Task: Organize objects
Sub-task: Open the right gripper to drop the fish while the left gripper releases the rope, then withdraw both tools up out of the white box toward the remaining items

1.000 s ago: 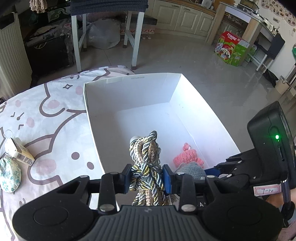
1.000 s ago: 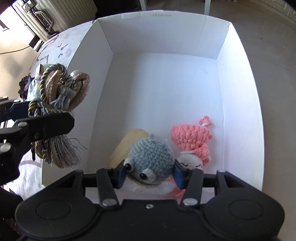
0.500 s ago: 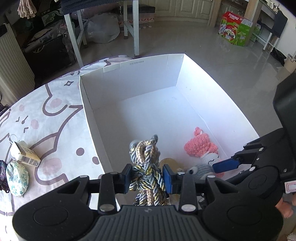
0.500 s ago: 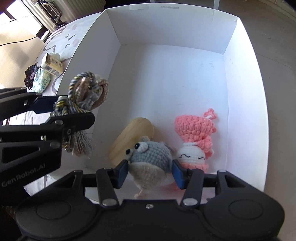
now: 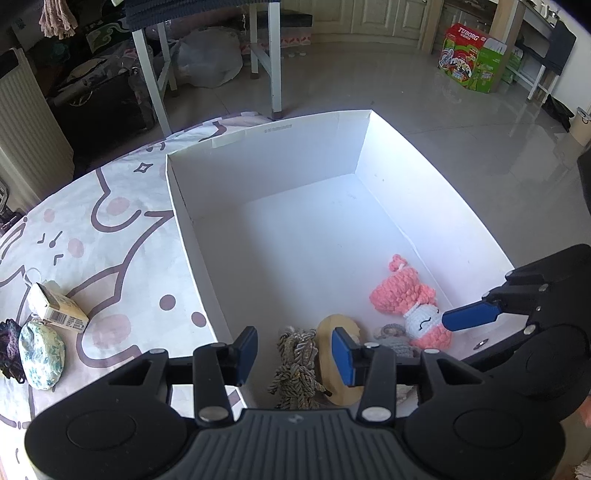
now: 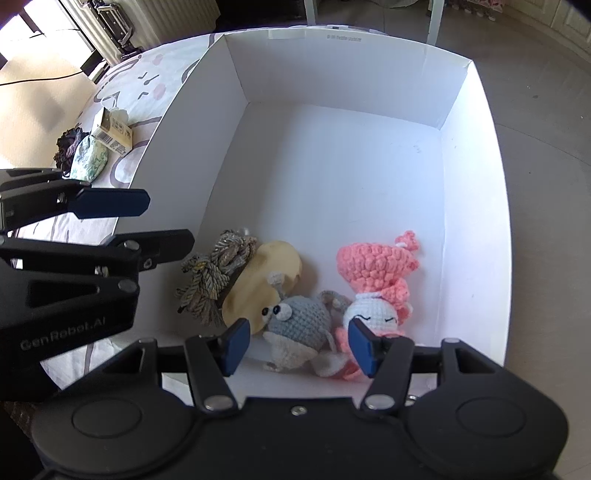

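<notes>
The rope knot (image 5: 297,363) lies on the floor of the white box (image 5: 258,162), just below the left gripper (image 5: 293,356), whose jaws have just been opening and hold nothing. The grey crochet toy (image 6: 297,325) lies free under the right gripper (image 6: 295,341) – its jaws too have just been opening. 3 small things remain on the cloth at the left, nearer the left hand – readable are "TUBORG" on a far carton (image 5: 467,55) and "GenRobot.AI".

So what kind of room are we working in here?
Most likely a home kitchen-dining area: cream cabinets along the far wall, a tiled floor, and a table under a cartoon tablecloth holding the white box.
</notes>
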### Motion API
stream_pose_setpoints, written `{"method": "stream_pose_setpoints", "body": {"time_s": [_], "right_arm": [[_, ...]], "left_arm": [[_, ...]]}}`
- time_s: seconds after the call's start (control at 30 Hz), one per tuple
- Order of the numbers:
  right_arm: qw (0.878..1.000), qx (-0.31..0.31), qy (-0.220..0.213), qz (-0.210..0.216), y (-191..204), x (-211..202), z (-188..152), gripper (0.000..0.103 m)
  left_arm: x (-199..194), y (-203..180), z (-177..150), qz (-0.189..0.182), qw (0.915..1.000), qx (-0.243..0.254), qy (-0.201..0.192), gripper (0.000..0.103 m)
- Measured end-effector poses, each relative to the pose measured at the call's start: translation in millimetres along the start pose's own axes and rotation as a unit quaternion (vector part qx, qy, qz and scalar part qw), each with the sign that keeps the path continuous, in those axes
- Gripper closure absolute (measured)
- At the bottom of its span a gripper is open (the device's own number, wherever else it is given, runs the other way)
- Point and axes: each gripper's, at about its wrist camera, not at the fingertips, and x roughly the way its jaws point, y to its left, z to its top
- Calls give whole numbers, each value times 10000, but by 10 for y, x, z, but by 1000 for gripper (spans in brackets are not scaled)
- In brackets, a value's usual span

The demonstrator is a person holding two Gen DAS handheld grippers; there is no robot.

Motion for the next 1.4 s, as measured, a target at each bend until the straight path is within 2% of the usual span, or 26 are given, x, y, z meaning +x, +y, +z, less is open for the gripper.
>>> {"method": "stream_pose_setpoints", "body": {"time_s": [0.3,0.57,0.73,0.77,0.9,0.97,1.03,1.13,1.4], "right_arm": [[9989,164,-413,-132,-69,-351,-23,43],[9969,245,-711,-235,-8,-638,-100,42],[9960,263,-791,-322,45,-729,-174,41],[9959,265,-800,-342,53,-742,-188,41],[9952,275,-841,-420,78,-785,-234,37],[9948,294,-869,-443,86,-807,-259,34],[9944,299,-896,-481,102,-827,-285,28],[9933,308,-953,-574,113,-859,-317,21],[9902,439,-1094,-750,92,-915,-381,11]], "left_arm": [[-160,80,34,-46,9998,-140,-99,57],[-324,141,-21,-123,9998,-150,-91,41],[-402,179,-81,-163,9996,-210,-83,36],[-413,189,-93,-166,9996,-228,-75,32],[-466,203,-164,-179,9995,-258,-54,22],[-480,209,-197,-216,9994,-284,-20,14],[-494,216,-225,-238,9992,-322,-8,10],[-522,221,-264,-182,9992,-345,-22,7],[-552,272,-331,-110,9987,-487,-38,2]]}}
